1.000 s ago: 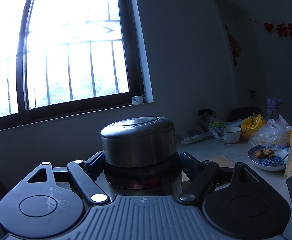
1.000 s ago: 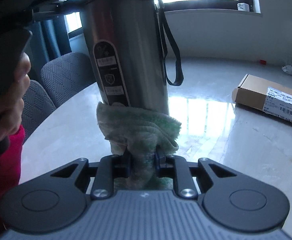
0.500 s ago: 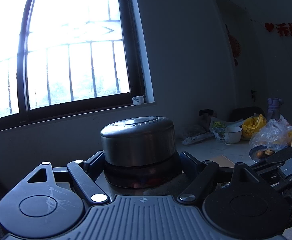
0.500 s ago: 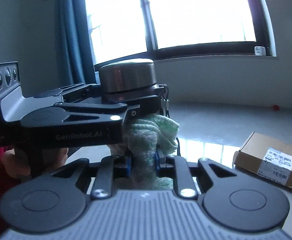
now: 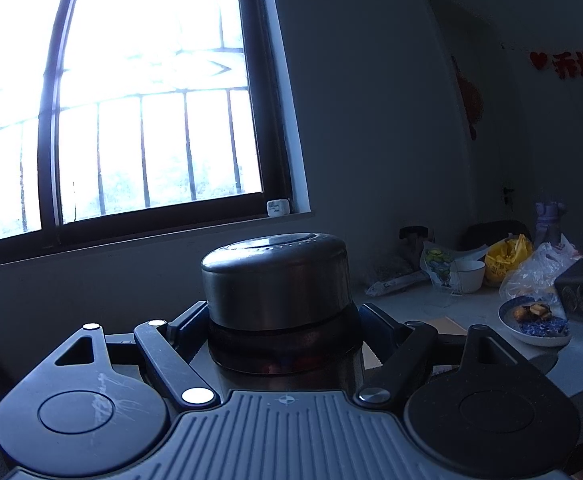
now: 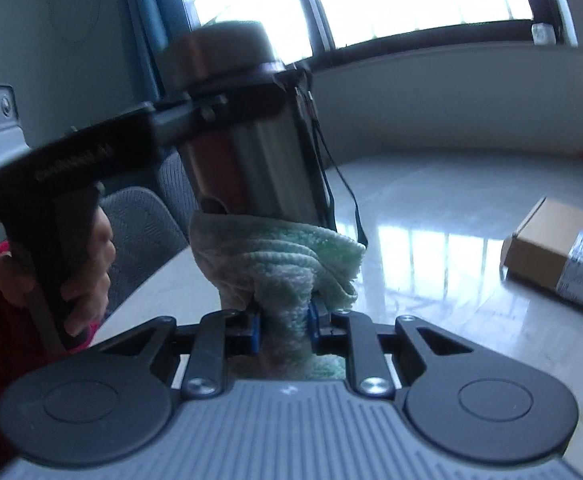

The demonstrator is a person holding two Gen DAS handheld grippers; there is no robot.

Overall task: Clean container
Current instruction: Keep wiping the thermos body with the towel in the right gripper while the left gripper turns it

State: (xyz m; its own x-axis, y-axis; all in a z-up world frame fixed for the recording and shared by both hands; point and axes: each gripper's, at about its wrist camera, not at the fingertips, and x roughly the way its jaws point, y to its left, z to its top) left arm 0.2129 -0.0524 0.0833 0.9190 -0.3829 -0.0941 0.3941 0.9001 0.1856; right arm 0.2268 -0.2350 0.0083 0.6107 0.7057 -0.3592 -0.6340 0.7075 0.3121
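From the left claw [image 5: 281, 320] we look level and very close past the steel flask [image 5: 275, 280] at the barred window [image 5: 131, 100]. From the right claw [image 6: 283, 320] we look up and across the surface [image 6: 431, 220]. Both views share flask [image 6: 243, 120] and window.

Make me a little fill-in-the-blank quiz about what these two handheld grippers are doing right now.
1. The left gripper is clamped just below the flask's metal ____.
2. The right gripper is holding a green ____ against the flask's side.
3. A black ____ hangs down the side of the flask.
4. On the table to the right lies a cardboard ____.

Missing words: lid; cloth; strap; box
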